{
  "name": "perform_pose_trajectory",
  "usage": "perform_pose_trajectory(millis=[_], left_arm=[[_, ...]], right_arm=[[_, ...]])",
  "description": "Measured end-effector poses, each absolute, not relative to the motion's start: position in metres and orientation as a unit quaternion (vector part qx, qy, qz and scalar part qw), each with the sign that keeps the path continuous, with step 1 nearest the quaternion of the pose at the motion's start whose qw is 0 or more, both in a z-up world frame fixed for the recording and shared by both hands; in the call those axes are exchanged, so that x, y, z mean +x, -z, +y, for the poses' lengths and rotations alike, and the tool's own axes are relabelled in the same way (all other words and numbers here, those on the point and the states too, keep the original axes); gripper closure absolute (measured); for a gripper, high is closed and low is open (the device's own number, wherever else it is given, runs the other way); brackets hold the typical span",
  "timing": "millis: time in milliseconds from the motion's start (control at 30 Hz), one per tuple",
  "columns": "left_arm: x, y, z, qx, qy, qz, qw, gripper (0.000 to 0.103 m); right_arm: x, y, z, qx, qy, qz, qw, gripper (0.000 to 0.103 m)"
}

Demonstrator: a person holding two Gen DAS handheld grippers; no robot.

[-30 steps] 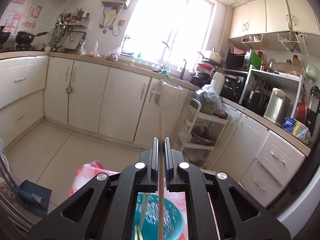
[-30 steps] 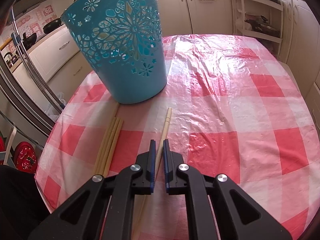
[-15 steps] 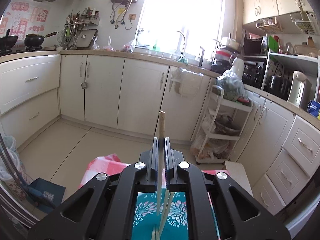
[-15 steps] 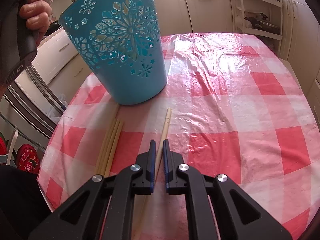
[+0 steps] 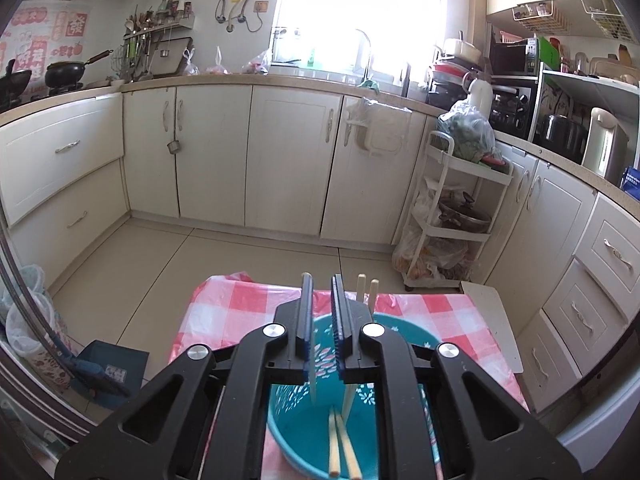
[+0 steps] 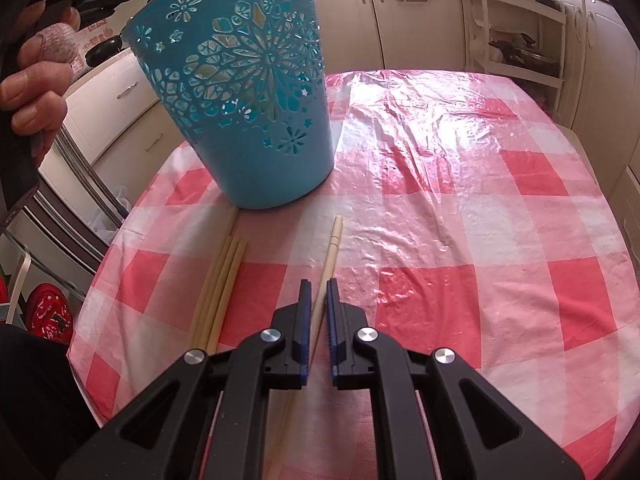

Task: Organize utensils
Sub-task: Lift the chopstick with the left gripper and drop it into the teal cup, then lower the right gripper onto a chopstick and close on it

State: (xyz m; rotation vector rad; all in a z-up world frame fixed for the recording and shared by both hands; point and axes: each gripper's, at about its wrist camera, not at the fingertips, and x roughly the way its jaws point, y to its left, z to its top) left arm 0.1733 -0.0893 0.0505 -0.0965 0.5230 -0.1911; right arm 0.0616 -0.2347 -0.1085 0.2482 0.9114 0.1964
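My left gripper [image 5: 321, 280] hangs just above the teal cut-out basket [image 5: 404, 328], and its jaws are opening with nothing between them. Several wooden chopsticks [image 5: 338, 444] stand inside the basket, and two of their tops [image 5: 367, 290] lean on its far rim. In the right wrist view the same basket [image 6: 248, 92] stands at the back left of the checked table. My right gripper [image 6: 318, 286] sits low over the cloth, shut on a single chopstick [image 6: 332, 248] that lies pointing toward the basket. Three more chopsticks [image 6: 222, 280] lie side by side to its left.
A red and white checked plastic cloth [image 6: 460, 208] covers the table. A person's hand [image 6: 36, 92] grips the left gripper's handle at the upper left. Beyond the table stand cream kitchen cabinets [image 5: 288, 160] and a white trolley [image 5: 452, 216].
My left gripper sank toward the basket and its jaws parted. The chopstick held upright between them is gone from the jaws. The person's hand came into the right wrist view; the right gripper stayed still.
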Motion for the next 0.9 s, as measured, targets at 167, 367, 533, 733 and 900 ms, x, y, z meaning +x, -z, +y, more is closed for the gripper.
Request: perform_pose_trajectory(millis=[167, 367, 533, 733, 900], left_arm=[[0.163, -0.050, -0.081, -0.047, 0.088, 0.268, 0.958, 0.067], [0.138, -0.058, -0.064, -0.044, 0.069, 0.260, 0.962, 0.032], [0.118, -0.053, -0.044, -0.051, 0.037, 0.239, 0.969, 0.012], [0.118, -0.041, -0.028, -0.047, 0.018, 0.254, 0.966, 0.008], [0.118, -0.038, -0.017, -0.041, 0.015, 0.260, 0.965, 0.008]], right_arm=[[0.060, 0.108, -0.232, 0.111, -0.092, 0.436, 0.888, 0.095], [0.059, 0.108, -0.228, 0.100, -0.088, 0.433, 0.892, 0.095], [0.056, 0.108, -0.224, 0.085, -0.084, 0.427, 0.896, 0.095], [0.052, 0.107, -0.216, 0.062, -0.082, 0.424, 0.900, 0.086], [0.052, 0.105, -0.207, 0.044, -0.087, 0.428, 0.898, 0.064]])
